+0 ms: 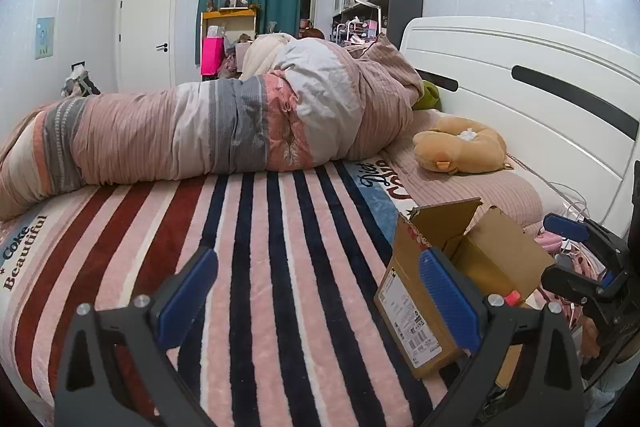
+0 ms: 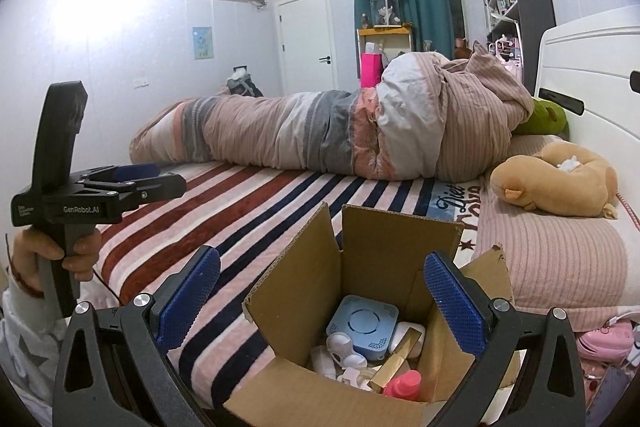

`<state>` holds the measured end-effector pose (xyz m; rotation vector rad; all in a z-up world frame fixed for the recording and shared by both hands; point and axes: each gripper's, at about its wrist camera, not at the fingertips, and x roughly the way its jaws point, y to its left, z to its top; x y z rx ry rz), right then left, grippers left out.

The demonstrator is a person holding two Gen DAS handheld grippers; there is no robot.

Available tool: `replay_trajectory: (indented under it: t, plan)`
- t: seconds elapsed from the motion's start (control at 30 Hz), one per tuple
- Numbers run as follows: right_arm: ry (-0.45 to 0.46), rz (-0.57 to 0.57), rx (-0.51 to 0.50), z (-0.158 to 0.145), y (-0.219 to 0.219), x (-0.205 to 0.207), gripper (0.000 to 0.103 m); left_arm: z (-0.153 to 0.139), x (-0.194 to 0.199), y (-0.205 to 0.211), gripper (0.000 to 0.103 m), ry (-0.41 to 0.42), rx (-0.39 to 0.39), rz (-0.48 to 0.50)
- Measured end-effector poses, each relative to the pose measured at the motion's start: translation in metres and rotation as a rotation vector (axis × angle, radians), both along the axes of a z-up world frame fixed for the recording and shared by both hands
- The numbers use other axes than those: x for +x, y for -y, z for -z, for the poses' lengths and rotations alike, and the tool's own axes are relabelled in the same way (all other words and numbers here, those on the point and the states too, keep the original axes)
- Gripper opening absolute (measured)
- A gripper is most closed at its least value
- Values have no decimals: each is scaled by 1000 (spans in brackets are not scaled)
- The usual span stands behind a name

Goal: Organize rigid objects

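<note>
- The right gripper is hovering over the open cardboard box, its 2 blue-padded fingers spread wide apart and gripping nothing.
- The left gripper is pointing across the striped blanket, its jaws likewise spread wide and empty; its right finger is overlapping the box in this view, and contact cannot be told.
- In the right wrist view, the left gripper is showing side-on at the left, held up by a hand above the blanket's near edge.
- The box is sitting on the bed beside a ribbed pink pillow, its 4 corrugated flaps standing up and outward.
- Inside it, rigid items are lying jumbled: a pale blue rounded-square device with circular vents, a white rounded gadget, a gold rectangular case and a pink bottle.
- A rolled quilt is lying across the far side of the bed, leaving a broad band of fleecy stripes open between it and the grippers.
- A tan plush toy is resting near the white headboard.
</note>
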<state>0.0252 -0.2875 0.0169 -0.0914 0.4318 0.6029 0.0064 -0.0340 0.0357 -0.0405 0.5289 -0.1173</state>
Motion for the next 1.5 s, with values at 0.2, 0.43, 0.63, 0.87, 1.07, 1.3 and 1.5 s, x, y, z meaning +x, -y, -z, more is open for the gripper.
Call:
replay_trajectory:
  t: [0.2,0.43,0.63,0.87,1.07,1.3,1.5]
  plan:
    - [-1,-1,3,-1,1,0,103,-1,0,0,100,2,3,-2]
    - [0,-2,1,0,1,1,103,-1,1,0,100,2,3,-1]
    - [0,-3,0,0,2,1,103,0,1,0,100,2,6,-2]
    - [0,-6,0,0,3,2,103,0,1,0,100,2,4,0]
    - [2,-5,-3,-1,2,1,103,-1,1,-2,100,3,5,1]
    - [0,-4,-2,-1,2,0,103,0,1,-4,100,2,7,0]
    - [1,-8,-2,-1,3,2,103,0,2,-5,100,2,8,0]
